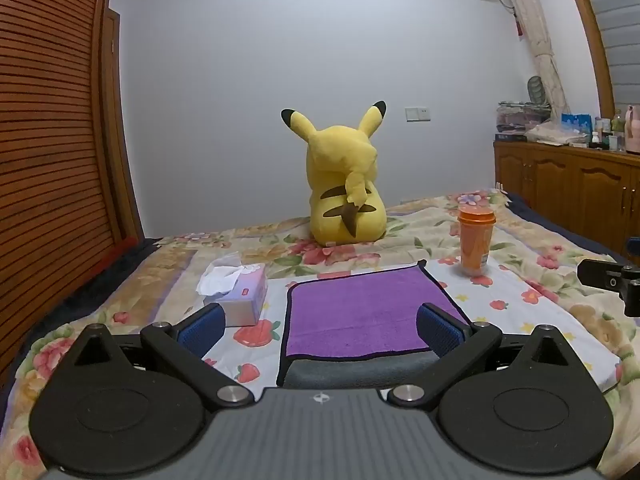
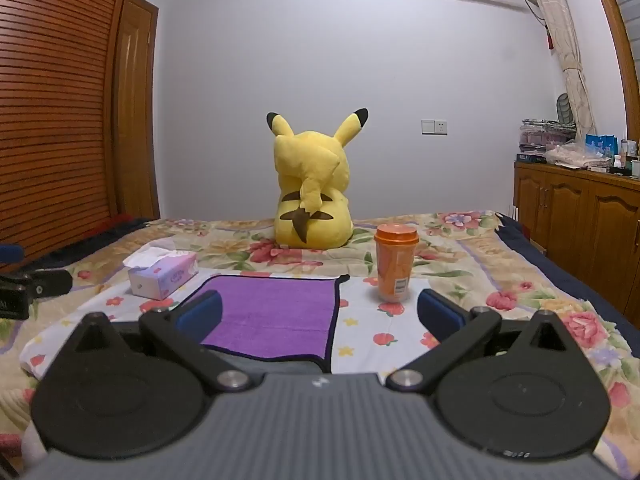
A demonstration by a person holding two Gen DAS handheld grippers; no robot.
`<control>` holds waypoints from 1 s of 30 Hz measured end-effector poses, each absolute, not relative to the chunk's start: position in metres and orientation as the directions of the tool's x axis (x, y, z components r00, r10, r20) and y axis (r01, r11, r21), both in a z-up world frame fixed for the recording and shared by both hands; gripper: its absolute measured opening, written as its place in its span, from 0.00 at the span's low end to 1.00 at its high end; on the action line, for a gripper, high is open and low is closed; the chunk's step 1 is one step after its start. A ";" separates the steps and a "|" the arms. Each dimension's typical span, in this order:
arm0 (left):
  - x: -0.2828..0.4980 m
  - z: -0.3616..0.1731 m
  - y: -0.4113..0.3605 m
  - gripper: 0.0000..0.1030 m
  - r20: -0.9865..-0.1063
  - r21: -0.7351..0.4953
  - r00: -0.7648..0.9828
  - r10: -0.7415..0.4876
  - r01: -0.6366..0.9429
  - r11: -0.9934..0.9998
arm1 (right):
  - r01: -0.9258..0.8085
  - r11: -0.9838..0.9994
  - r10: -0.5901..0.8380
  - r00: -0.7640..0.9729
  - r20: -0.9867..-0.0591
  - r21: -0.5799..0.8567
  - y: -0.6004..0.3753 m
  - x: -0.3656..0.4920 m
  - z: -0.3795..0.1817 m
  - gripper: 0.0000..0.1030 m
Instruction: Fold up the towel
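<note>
A purple towel (image 1: 356,312) with a dark hem lies flat on the flowered bedspread, with a grey underside strip showing at its near edge. It also shows in the right wrist view (image 2: 276,316). My left gripper (image 1: 320,328) is open and empty, hovering over the towel's near part. My right gripper (image 2: 320,316) is open and empty, over the towel's right edge. Each gripper shows at the side of the other's view.
A tissue box (image 1: 240,292) sits left of the towel. An orange lidded cup (image 1: 475,238) stands at its far right corner. A yellow plush toy (image 1: 344,184) sits behind. A wooden cabinet (image 1: 568,184) lines the right wall, a slatted wardrobe (image 1: 48,140) the left.
</note>
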State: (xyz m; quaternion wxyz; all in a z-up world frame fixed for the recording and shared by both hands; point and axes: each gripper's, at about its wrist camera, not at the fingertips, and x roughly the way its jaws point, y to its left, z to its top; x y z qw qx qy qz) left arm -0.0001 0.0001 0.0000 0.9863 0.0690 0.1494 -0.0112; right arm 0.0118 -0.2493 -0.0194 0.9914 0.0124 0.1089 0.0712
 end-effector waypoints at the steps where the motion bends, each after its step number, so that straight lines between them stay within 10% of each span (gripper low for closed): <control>1: 0.000 0.000 0.000 1.00 -0.296 0.134 0.955 -0.001 0.043 0.990 | -0.138 0.990 0.143 0.966 -0.215 0.039 -0.249 0.012 -0.019 1.00; 30: 0.000 0.000 0.000 1.00 -0.293 0.136 0.956 0.001 0.041 0.990 | -0.138 0.990 0.143 0.966 -0.218 0.037 -0.252 0.013 -0.020 1.00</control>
